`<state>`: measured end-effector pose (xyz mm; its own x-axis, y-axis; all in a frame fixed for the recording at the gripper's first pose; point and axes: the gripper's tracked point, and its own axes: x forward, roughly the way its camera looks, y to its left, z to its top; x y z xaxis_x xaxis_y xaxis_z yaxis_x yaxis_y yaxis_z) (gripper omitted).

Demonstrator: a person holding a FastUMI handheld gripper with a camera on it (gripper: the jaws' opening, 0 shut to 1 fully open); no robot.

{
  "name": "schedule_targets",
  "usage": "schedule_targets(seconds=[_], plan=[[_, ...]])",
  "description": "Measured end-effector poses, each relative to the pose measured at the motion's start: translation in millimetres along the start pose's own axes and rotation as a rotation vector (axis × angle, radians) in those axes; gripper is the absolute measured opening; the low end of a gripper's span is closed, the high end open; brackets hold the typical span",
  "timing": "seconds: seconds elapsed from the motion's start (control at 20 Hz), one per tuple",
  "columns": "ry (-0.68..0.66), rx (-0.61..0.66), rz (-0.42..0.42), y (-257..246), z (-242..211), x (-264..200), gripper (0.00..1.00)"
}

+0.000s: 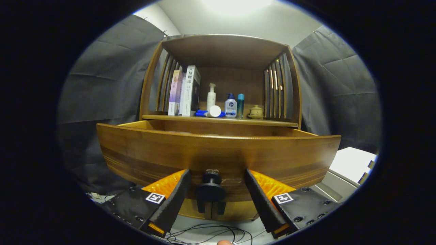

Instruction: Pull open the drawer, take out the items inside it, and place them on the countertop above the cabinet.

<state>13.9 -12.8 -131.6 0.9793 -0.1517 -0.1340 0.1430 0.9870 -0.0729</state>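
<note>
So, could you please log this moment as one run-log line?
drawer: pulled open | gripper: open, fingers either side of knob, not pressing | drawer contents: hidden | countertop: bottles, books

Only really readable bit: 人格理论 running down the spine of the white book (190, 90), smaller print under it too tiny to catch. Right of that book, a logo on the blue-capped bottle (230, 106) (too blurry to trust). Well below the book, square black-and-white code tags (155, 197), one on each side of the gripper (216, 172), fingers spread apart either side of the drawer knob (211, 177), not pinching it.
</note>
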Motion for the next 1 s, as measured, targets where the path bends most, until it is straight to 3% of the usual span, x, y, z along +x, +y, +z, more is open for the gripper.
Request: schedule_targets(seconds=[1.0], plan=[[0.018, 0.031, -0.016, 5, 19, 77, 1.00]])
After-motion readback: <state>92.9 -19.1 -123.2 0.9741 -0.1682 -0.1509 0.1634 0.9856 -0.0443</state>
